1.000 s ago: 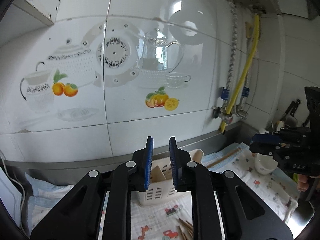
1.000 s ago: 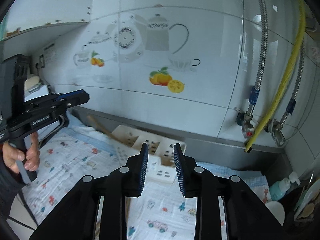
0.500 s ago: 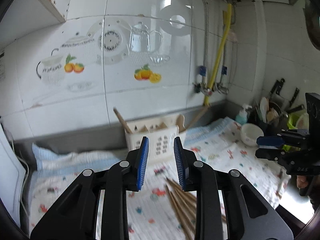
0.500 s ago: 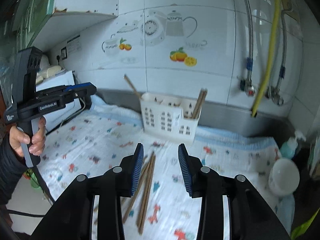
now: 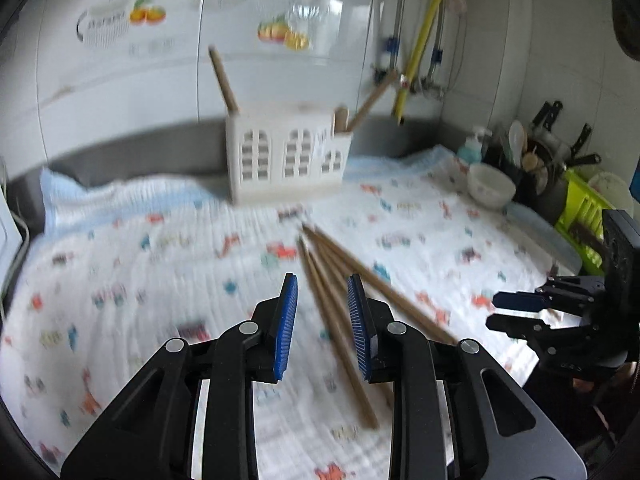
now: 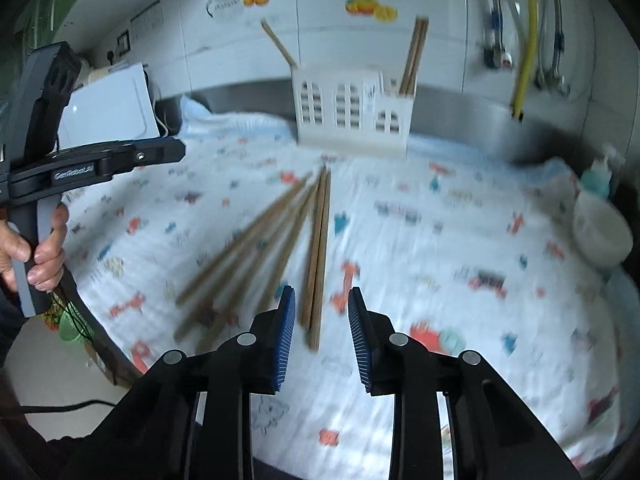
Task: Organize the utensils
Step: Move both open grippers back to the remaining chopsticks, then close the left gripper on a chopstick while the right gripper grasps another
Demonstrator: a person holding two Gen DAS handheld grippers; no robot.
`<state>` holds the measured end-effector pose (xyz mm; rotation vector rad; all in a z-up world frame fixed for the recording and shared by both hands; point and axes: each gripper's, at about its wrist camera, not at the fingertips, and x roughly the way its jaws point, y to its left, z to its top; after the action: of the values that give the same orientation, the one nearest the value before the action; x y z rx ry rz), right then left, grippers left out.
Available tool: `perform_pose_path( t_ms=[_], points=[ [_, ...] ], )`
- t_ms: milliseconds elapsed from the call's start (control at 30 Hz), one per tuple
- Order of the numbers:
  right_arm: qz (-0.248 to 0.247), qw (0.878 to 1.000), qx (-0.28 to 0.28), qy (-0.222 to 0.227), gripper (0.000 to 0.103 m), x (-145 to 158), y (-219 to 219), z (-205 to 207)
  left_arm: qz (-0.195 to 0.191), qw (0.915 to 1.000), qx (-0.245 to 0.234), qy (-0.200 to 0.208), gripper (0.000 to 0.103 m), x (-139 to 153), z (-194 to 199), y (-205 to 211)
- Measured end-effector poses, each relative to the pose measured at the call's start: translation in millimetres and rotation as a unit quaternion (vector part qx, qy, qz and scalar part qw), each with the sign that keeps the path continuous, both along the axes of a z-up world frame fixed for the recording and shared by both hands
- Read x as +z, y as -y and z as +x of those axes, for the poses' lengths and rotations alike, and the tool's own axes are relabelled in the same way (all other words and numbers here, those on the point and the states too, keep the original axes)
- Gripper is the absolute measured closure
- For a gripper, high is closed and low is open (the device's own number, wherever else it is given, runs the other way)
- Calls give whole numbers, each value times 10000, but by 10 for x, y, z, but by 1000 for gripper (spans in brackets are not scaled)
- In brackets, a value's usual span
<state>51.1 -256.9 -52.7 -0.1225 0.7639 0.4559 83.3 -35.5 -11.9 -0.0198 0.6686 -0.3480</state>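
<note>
On the cloth-covered desk point(image 5: 120, 264) we see loose chopsticks point(image 6: 316, 248) lying at 6 o'clock from the white holder point(image 6: 352, 116), while our left gripper point(image 5: 322, 320) and right gripper point(image 6: 321, 334) hang above them, fingers a little apart and holding nothing, the right's just narrowed.

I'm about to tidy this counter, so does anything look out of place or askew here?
Yes. Loose wooden chopsticks lie fanned out on the patterned cloth in front of the white utensil holder, not in it. Only a few sticks stand inside, leaning. Nothing looks spilled or broken, though the pictures are blurred.
</note>
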Motion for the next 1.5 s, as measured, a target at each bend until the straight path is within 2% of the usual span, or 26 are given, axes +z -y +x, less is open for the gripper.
perform_pose_path(
  t_ms=[167, 333, 467, 867, 1033, 1167, 1300, 1500],
  points=[
    [-59, 9997, -15, -243, 84, -242, -41, 3, -60, 9992, -18, -384, 77, -305, -80, 8],
    [-150, 9993, -89, -340, 89, -381, -61, 39, -89, 9980, -165, -598, 77, -487, -171, 77],
    [-214, 9992, -140, -308, 93, -405, -54, 64, -63, 9969, -267, -736, 77, -602, -211, 149],
    [-216, 9991, -230, -265, 94, -416, -30, 194, 107, 9941, -246, -1048, 77, -805, -115, 292],
    [-115, 9993, -235, -281, 94, -425, -45, 270, 298, 9944, -77, -1012, 82, -834, -76, 325],
    [-59, 9993, -242, -273, 94, -430, -69, 326, 281, 9944, 62, -1021, 86, -834, -28, 294],
    [-11, 9994, -263, -227, 94, -442, -102, 347, 141, 9946, 183, -1015, 86, -845, -30, 304],
    [148, 9992, -301, -230, 96, -428, -80, 353, 207, 9956, 133, -903, 85, -860, -43, 356]
  ],
)
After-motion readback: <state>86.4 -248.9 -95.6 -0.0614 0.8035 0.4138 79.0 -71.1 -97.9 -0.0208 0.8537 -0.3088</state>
